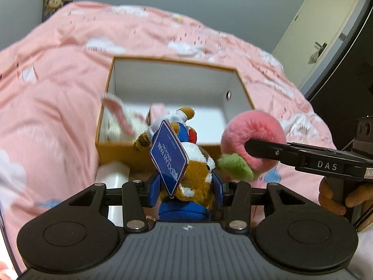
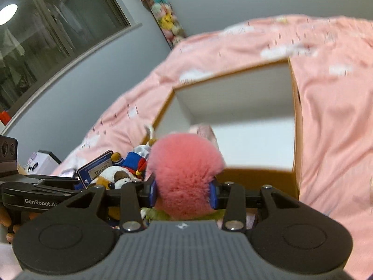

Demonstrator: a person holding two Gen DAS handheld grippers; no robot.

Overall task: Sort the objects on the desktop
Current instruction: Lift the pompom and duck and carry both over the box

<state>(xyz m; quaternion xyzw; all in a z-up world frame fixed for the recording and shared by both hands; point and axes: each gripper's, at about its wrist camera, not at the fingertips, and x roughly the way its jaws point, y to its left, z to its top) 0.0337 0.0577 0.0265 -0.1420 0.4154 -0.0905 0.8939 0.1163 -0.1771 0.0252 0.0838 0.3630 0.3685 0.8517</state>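
My left gripper (image 1: 186,186) is shut on a brown and white plush animal in blue clothes (image 1: 198,175) with a blue "Ocean Park" tag (image 1: 169,161). It holds the toy just in front of an open orange box with a white inside (image 1: 172,79). My right gripper (image 2: 183,191) is shut on a pink plush peach with green leaves (image 2: 184,177). In the left wrist view the peach (image 1: 253,137) hangs at the box's near right corner. The plush animal (image 2: 116,177) shows left of the peach in the right wrist view. The box (image 2: 235,100) lies ahead.
A white and pink plush (image 1: 121,119) lies in the box's left part. The box sits on a pink quilt with white clouds (image 1: 51,88). A white object (image 1: 114,175) lies by the box's near left corner. A door (image 1: 319,21) stands far right.
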